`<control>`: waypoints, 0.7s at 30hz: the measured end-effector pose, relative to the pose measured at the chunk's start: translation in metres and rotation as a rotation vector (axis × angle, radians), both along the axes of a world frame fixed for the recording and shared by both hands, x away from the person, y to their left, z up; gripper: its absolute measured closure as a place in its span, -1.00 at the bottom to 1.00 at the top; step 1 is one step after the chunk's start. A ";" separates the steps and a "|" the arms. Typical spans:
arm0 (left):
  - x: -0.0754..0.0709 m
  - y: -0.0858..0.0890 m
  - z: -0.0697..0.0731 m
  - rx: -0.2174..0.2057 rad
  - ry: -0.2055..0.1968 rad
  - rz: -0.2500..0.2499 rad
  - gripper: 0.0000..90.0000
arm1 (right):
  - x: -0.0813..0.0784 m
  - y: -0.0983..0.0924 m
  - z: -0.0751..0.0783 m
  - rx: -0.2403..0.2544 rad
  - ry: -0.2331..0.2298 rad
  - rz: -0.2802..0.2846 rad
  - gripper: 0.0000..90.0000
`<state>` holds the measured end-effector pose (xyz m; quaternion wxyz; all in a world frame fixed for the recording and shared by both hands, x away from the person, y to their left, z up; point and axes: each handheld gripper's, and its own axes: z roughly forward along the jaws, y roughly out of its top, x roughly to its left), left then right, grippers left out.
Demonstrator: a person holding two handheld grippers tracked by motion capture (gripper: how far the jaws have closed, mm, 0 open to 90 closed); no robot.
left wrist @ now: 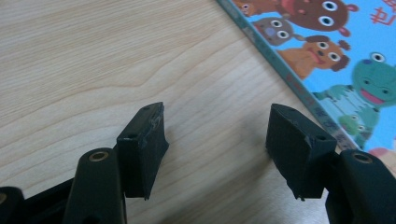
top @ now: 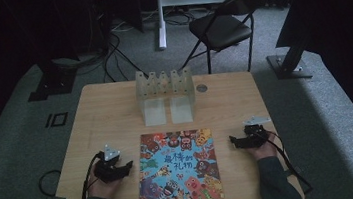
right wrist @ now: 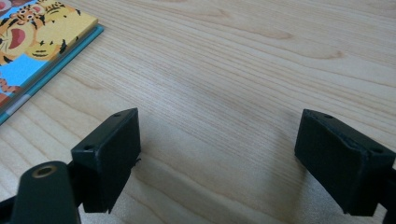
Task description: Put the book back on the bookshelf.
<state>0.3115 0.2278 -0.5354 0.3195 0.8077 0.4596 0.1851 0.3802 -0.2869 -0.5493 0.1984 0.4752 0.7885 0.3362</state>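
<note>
A colourful picture book with cartoon animals lies flat on the wooden table, near the front edge. My left gripper rests on the table just left of the book, jaws parted with only bare wood between them; the book's spine edge runs close past its right jaw. My right gripper sits on the table to the right of the book, jaws wide apart over bare wood, a corner of the book off to its left. Neither gripper holds anything.
A clear plastic rack with upright dividers stands at the middle back of the table. A small round dark disc lies beside it. Behind the table are a black folding chair, stands and cables on the grey floor.
</note>
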 end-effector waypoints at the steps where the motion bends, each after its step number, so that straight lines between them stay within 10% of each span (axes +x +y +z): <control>1: -0.001 -0.001 0.001 -0.006 -0.004 -0.006 -0.16 | 0.000 0.000 0.000 -0.001 0.001 -0.002 -0.67; 21: -0.025 -0.043 0.003 -0.009 -0.042 -0.227 -0.29 | -0.007 0.024 0.014 0.017 -0.035 0.121 -0.42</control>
